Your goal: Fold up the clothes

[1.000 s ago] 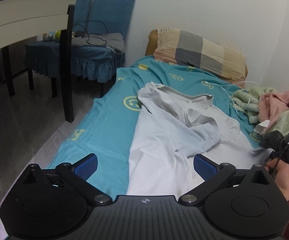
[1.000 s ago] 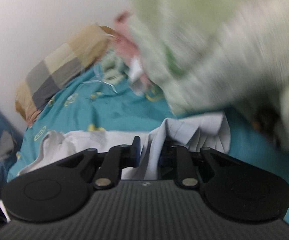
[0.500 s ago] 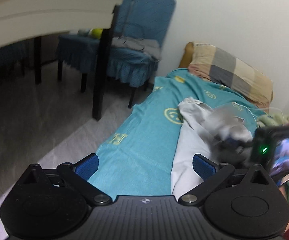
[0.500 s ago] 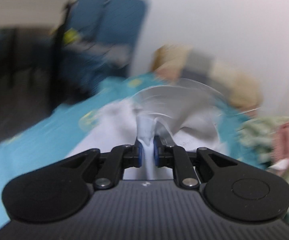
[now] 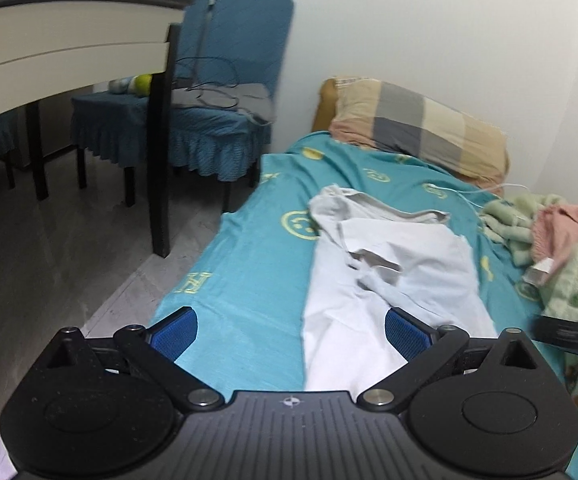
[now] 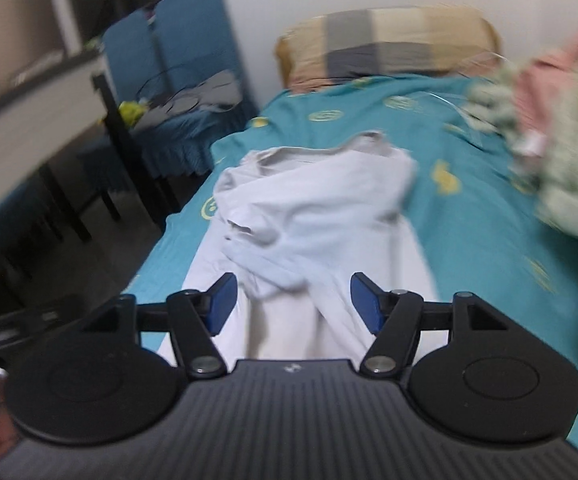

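Observation:
A pale grey-white T-shirt point(image 5: 385, 276) lies on the teal bed sheet point(image 5: 249, 264), its right side folded over the middle with a crumpled sleeve on top. My left gripper point(image 5: 291, 330) hangs open above the shirt's near left edge, nothing between its blue pads. In the right wrist view the same shirt point(image 6: 309, 220) fills the middle, and my right gripper point(image 6: 291, 302) is open above the bunched fold, holding nothing. A black edge of the right gripper point(image 5: 569, 332) shows at the right of the left wrist view.
A checked pillow point(image 5: 417, 128) lies at the head of the bed by the white wall. Green and pink blankets point(image 5: 549, 236) are heaped on the right side. Blue-covered chairs point(image 5: 217, 112) and a white table with black legs point(image 5: 161, 140) stand to the left, over grey floor.
My right gripper carried the shirt's right side across onto the middle, then opened and let it go. The left gripper stayed open and swung slightly.

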Demonstrator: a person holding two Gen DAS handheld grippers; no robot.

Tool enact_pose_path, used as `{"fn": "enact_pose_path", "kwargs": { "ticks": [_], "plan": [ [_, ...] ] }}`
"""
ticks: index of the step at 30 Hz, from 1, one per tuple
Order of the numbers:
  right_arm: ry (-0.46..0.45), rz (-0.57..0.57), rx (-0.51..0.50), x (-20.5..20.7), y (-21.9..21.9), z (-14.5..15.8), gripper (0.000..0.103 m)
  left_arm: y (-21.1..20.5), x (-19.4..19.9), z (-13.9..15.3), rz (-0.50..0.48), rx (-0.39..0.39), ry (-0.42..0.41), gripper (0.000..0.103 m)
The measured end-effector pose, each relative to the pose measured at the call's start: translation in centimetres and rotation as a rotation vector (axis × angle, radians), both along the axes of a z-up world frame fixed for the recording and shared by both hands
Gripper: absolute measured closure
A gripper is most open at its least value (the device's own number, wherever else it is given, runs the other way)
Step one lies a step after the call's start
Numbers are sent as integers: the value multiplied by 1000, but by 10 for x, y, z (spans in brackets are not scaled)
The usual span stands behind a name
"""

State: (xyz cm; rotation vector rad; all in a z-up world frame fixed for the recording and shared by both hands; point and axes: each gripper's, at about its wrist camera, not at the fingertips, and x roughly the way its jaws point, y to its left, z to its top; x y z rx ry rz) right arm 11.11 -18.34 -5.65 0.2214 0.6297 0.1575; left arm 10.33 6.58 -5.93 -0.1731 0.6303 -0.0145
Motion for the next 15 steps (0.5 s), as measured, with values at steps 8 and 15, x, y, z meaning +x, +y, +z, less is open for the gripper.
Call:
{"fn": "enact_pose_path", "kwargs": {
  "ticks": [8, 15],
  "plan": [
    [-35, -148, 133, -102, -68, 19, 38, -48, -46, 3, -128, 31, 16, 6],
    [-76, -247, 217, -127, -107, 24, 37, -110, -82, -3, -260, 18, 52, 16]
  ]
}}
